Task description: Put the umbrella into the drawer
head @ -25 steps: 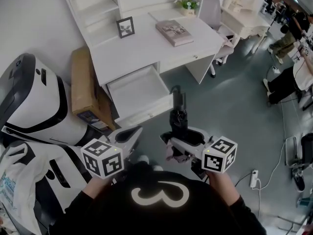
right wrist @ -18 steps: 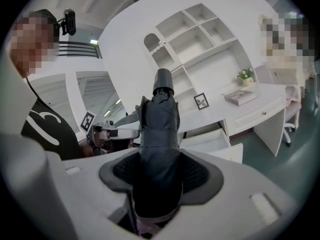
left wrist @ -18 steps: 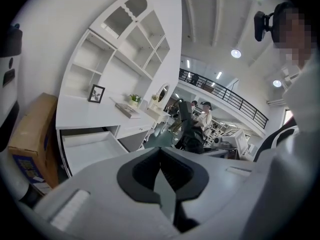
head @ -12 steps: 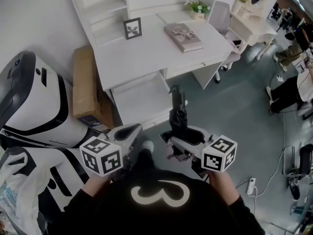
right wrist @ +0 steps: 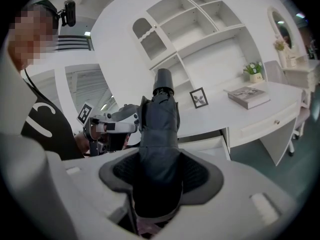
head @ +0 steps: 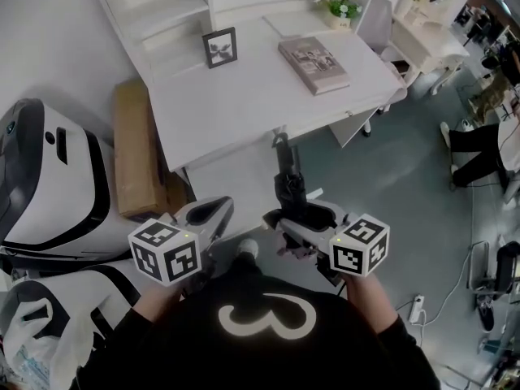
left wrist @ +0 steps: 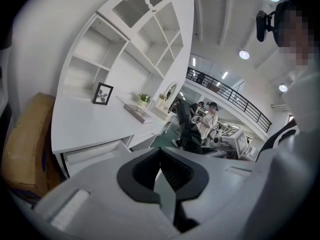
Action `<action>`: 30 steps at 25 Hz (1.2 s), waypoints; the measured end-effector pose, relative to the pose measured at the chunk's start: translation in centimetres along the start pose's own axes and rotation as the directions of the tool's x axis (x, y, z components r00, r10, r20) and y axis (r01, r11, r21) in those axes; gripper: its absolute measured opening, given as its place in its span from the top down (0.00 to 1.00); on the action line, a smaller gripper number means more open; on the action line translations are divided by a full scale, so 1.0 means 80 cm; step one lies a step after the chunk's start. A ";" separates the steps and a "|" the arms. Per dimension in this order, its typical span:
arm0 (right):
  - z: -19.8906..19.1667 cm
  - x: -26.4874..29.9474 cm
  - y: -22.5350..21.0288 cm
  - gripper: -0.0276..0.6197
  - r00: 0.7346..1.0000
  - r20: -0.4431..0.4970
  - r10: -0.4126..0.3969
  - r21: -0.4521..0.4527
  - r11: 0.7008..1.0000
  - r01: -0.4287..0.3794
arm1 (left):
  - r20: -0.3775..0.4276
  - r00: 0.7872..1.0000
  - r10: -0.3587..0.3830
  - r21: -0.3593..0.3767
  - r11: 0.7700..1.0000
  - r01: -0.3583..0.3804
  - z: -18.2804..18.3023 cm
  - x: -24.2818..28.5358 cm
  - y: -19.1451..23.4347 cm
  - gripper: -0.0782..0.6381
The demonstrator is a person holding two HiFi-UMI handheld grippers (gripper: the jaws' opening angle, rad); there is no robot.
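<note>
A folded dark umbrella stands upright between the jaws of my right gripper, which is shut on its lower body. In the right gripper view the umbrella fills the space between the pads, its cap pointing up. My left gripper is held beside it on the left, its jaws closed on nothing. The open white drawer of the desk lies just beyond both grippers, partly hidden by the umbrella. The drawer also shows in the right gripper view.
On the desk are a picture frame, a book and a small plant. A cardboard box and a white-and-black machine stand at the left. A chair and people are at the right.
Both grippers have moved toward the desk, the umbrella still in the right one. The open drawer now lies right in front of them.
</note>
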State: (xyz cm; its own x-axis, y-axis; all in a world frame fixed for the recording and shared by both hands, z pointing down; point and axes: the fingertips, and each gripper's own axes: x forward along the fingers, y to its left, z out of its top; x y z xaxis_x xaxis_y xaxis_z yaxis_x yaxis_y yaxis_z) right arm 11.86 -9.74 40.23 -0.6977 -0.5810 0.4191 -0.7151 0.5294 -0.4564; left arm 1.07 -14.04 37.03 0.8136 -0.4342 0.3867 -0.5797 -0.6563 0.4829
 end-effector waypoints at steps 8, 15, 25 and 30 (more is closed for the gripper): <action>0.028 0.070 -0.053 0.60 0.994 -0.106 -0.008 -0.061 0.998 0.002 | -0.006 1.000 0.020 -0.037 0.999 -0.020 0.033 0.035 0.075 0.88; 0.028 0.119 -0.080 0.60 0.976 -0.217 -0.030 -0.134 0.991 0.000 | -0.016 0.999 0.045 -0.079 0.996 -0.046 0.041 0.044 0.117 0.88; 0.002 0.175 -0.099 0.60 0.934 -0.356 -0.028 -0.204 0.978 -0.048 | -0.048 0.995 0.090 -0.136 0.986 -0.095 0.018 0.040 0.168 0.88; -0.015 0.194 -0.110 0.60 0.904 -0.425 -0.044 -0.260 0.963 -0.076 | -0.064 0.993 0.101 -0.156 0.982 -0.110 0.007 0.034 0.182 0.88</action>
State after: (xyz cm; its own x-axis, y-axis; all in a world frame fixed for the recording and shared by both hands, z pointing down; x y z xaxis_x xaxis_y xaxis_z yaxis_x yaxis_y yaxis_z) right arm 7.26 -22.69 51.69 -0.6181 -0.2859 0.7323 -0.6469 0.7143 -0.2672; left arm -5.10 -25.11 44.68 0.7467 -0.4575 0.4829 -0.6651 -0.5001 0.5546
